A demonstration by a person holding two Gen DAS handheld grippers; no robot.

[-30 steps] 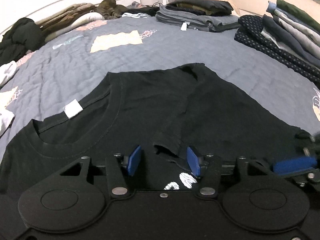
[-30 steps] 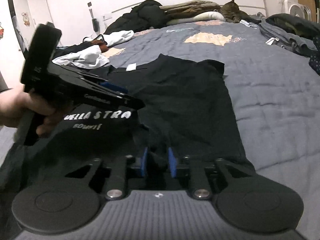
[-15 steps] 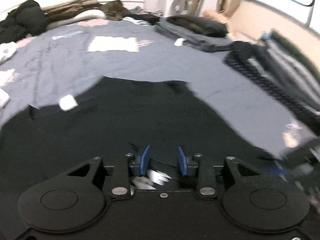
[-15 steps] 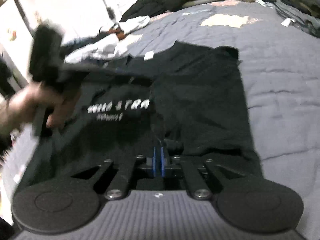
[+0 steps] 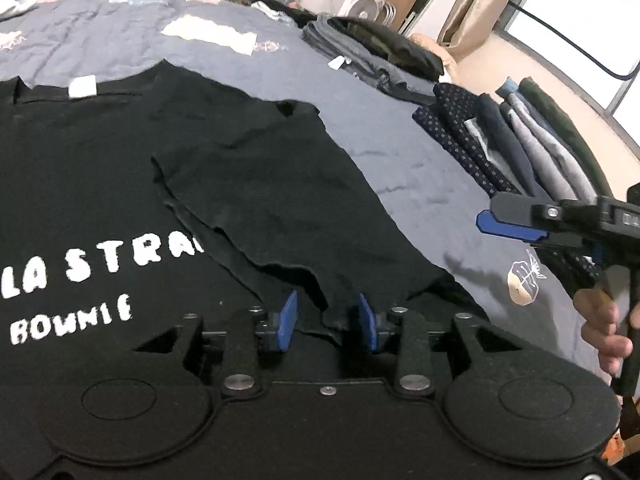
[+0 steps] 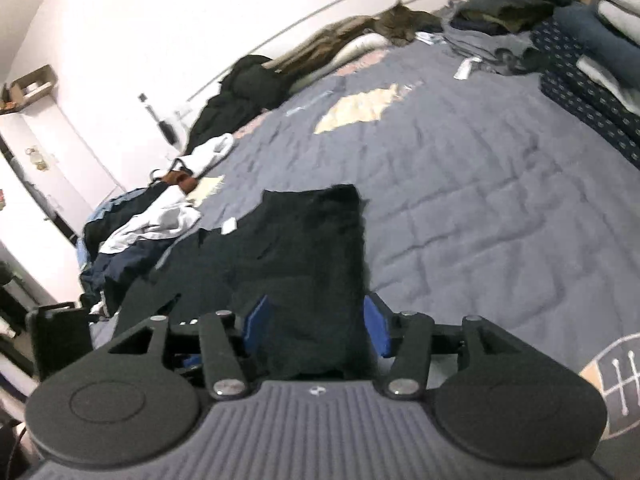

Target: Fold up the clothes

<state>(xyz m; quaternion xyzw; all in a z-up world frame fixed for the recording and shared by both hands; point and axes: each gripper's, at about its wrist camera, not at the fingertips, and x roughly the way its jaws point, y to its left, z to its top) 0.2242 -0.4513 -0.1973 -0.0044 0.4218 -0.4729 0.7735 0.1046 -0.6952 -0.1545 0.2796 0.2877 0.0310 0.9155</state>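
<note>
- Black T-shirt (image 5: 120,184) spread print-side up on the blue-grey bed cover (image 5: 400,152); filling the left and centre of the left wrist view, white lettering at lower left, neck label at upper left.
- One side panel already folded inward over the body, its ragged edge running from frame centre down toward the bottom centre.
- Left tool (image 5: 327,322) at bottom centre of its own view, blue pads partly apart, having just eased open a little; hem of the folded panel lying between the pads, not visibly pinched.
- Right tool (image 6: 316,326) at bottom centre of the right wrist view, jaws just opened and standing wide; black cloth passing between the pads, no squeeze visible, so probably released.
- Same right tool also seen at the right edge of the left wrist view, held in a hand (image 5: 608,328) above bare bed cover, beside the shirt's edge.
- Step in hand, as a judgement: first lengthwise fold just laid down, both tools letting go.
- Next move likely calls for: clearing both tools from the cloth without dragging the flap open, then taking the opposite side, out of frame at left, and bringing it across to match.
- Risk: loose hem catching on a pad during withdrawal.
- Folded stacks (image 5: 532,140) at right of frame: probable destination afterwards.
</note>
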